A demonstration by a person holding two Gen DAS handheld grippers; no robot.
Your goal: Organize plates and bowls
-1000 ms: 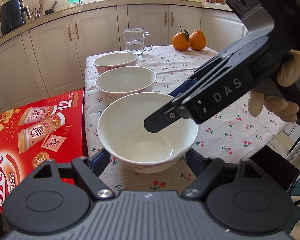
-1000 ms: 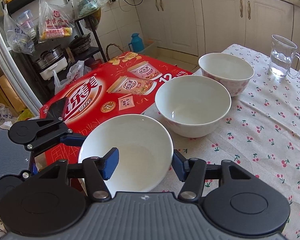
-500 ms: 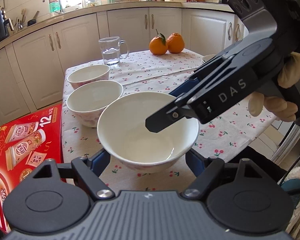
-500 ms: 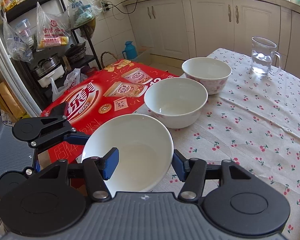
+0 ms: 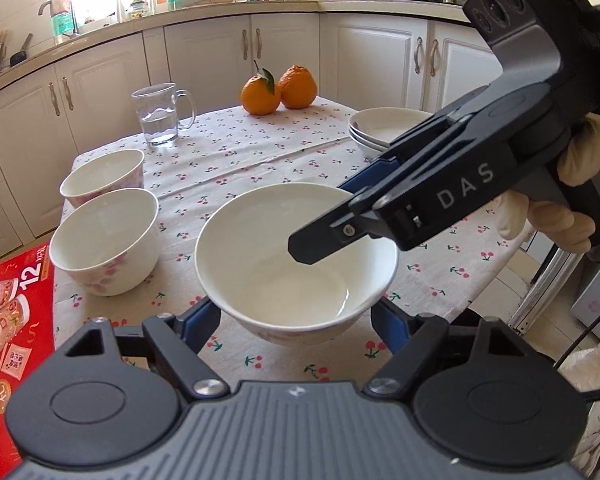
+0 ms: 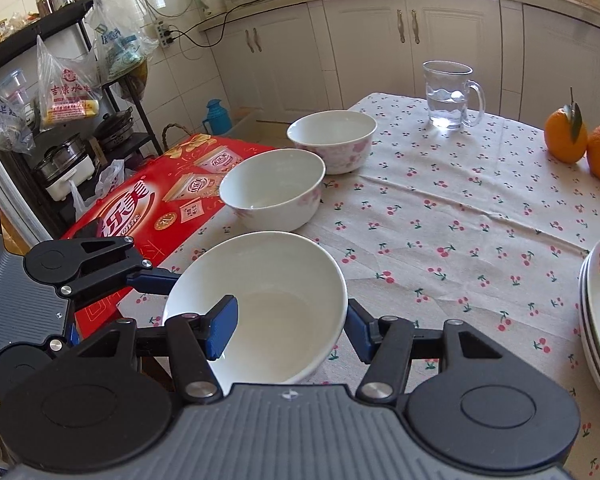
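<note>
A white bowl [image 5: 284,264] is held above the table between both grippers. My left gripper [image 5: 296,316] has its blue pads on either side of the bowl's base. My right gripper [image 6: 288,324] straddles the bowl's rim [image 6: 260,280], one pad inside and one outside; it also shows in the left wrist view [image 5: 340,220]. Two more white bowls with pink flowers [image 5: 106,240] [image 5: 102,176] stand in a row on the table's left side. A stack of white plates [image 5: 384,130] sits at the far right.
The table [image 5: 260,160] has a cherry-print cloth. A glass mug of water [image 5: 160,116] and two oranges [image 5: 278,90] stand at the back. A red carton [image 5: 12,300] lies beside the table's left edge. A shelf rack [image 6: 60,100] stands beyond it.
Both grippers have carried the bowl to the right, away from the other two bowls. The plate stack has come into view. The grip on the bowl looks unchanged.
</note>
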